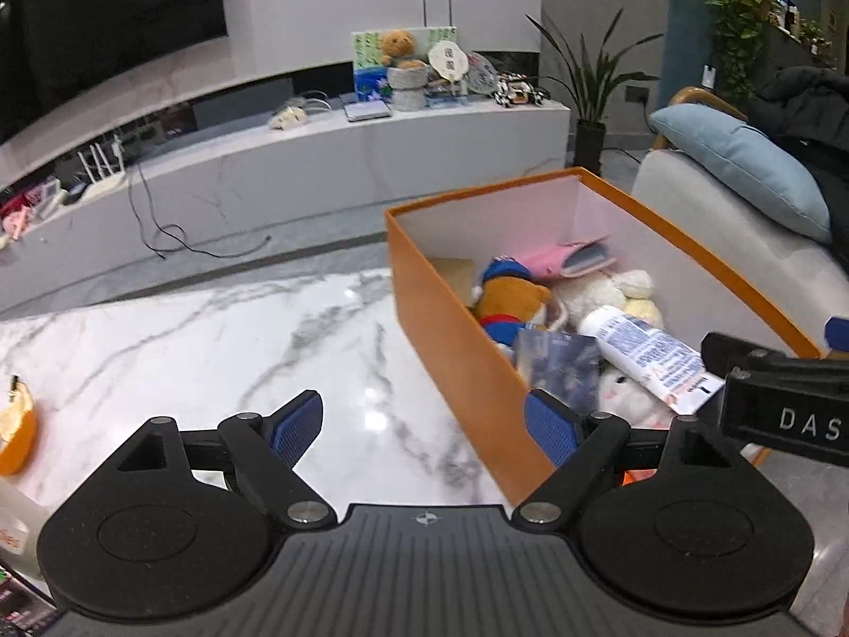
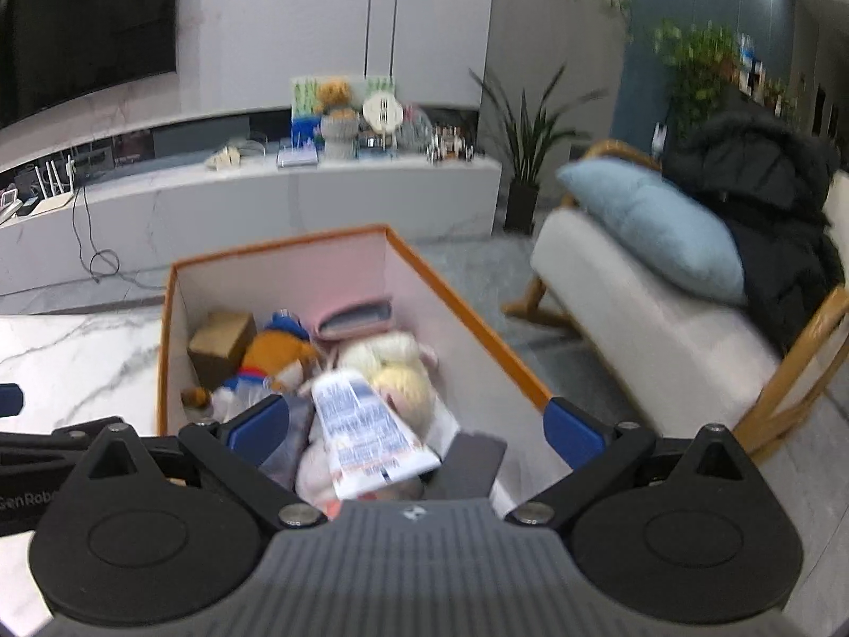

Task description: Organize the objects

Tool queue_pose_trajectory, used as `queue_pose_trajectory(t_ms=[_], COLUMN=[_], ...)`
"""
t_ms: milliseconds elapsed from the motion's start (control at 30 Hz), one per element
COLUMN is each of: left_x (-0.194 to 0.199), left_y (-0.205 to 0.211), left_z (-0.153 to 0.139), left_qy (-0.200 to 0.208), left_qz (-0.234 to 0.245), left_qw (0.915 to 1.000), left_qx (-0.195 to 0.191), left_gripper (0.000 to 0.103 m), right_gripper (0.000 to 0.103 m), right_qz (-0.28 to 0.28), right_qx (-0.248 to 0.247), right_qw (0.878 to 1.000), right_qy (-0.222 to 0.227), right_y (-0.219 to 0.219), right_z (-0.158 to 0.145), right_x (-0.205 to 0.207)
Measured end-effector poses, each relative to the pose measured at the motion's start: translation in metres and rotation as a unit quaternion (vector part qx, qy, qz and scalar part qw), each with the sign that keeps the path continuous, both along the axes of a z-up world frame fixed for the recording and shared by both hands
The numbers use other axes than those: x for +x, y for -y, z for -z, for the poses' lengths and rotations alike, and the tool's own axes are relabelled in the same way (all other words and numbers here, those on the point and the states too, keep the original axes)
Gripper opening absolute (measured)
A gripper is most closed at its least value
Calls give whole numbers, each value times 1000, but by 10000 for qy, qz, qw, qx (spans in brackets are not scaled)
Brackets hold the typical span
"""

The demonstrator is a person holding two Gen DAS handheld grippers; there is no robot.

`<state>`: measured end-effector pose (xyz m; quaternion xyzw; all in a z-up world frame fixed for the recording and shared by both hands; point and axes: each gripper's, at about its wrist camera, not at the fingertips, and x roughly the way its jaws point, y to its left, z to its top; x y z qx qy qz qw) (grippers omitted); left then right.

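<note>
An orange box (image 1: 451, 329) stands on the marble table (image 1: 212, 350); it also shows in the right wrist view (image 2: 164, 350). Inside lie a white tube with blue print (image 1: 647, 355) (image 2: 366, 430), an orange plush in blue (image 1: 509, 302) (image 2: 276, 355), pale plush toys (image 2: 392, 371), a pink pouch (image 1: 562, 260) and a small brown carton (image 2: 220, 345). My left gripper (image 1: 424, 424) is open and empty over the table, beside the box's left wall. My right gripper (image 2: 416, 432) is open above the box, the tube lying loose between its fingers; its body shows in the left wrist view (image 1: 780, 403).
An orange peel (image 1: 16, 430) lies at the table's left edge. A marble TV bench (image 1: 318, 159) with clutter runs behind. A chair with a blue cushion (image 2: 658, 228) and a black coat (image 2: 764, 196) stands right of the box. A potted plant (image 1: 589, 106) stands beyond.
</note>
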<state>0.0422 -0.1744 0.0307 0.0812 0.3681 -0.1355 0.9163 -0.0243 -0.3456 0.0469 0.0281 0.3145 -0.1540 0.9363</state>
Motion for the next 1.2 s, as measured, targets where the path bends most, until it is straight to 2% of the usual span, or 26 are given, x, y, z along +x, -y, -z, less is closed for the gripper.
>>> queue_pose_trajectory(t_ms=[333,500,1200], left_x=[5,3,2], left_y=[14,20,22], left_z=[2,5,5], left_qy=[-112,-109,-93], left_qz=[-44,22,65], left_qw=[9999,9998,9997], left_qx=[9,134,195], left_gripper=[99,99,98], right_gripper=[102,102,102], right_qz=[-139,-105,-21], right_qx=[-86,-85,11], right_qw=[9995,9992,9990], right_qy=[-272,-367,-436], right_y=[1,4,8], right_z=[8,13,15], right_x=[2,2,2])
